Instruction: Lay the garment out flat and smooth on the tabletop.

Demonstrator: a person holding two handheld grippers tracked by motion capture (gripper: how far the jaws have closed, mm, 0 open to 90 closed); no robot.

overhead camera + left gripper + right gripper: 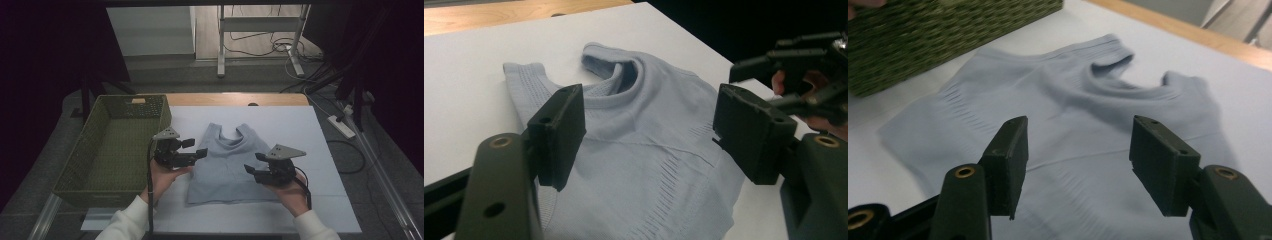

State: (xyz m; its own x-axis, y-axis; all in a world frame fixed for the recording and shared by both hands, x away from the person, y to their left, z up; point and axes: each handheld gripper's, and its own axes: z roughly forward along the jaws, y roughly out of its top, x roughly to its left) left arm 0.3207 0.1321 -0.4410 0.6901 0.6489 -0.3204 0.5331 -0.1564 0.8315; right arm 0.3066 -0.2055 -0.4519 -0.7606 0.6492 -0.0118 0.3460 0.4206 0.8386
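1. My left gripper [191,148]: jaws spread, nothing between the pads. It hangs over the left edge of the pale blue tank top [227,162], pointed in across the cloth. In the left gripper view the two black pads frame the neckline and the ribbed panel below it, clear of the fabric.

2. My right gripper [254,163]: jaws also spread and empty, poised over the right edge of the top. In the right gripper view the pads stand apart above the lower body of the garment, no cloth caught.

3. Tank top: lies flat and face up on the white sheet [320,150], straps toward the far side, hem toward me, between my two hands.

4. Outward: green woven basket [100,145] just left of the sheet, its near wall close beside my left hand [165,177]. Nothing visible in it. Wooden table edge [235,98] shows beyond the sheet.

5. Step in hand, as I judge it: the approach, both grippers lining up on opposite sides of the top before any grasp. Probably a fold, or a lift into the basket.

6. Next move calls for: lowering each pair of pads onto a side seam, pinching one layer stack cleanly, both sides level so the cloth does not skew.

7. Count: one top, one basket, two grippers, one sheet.
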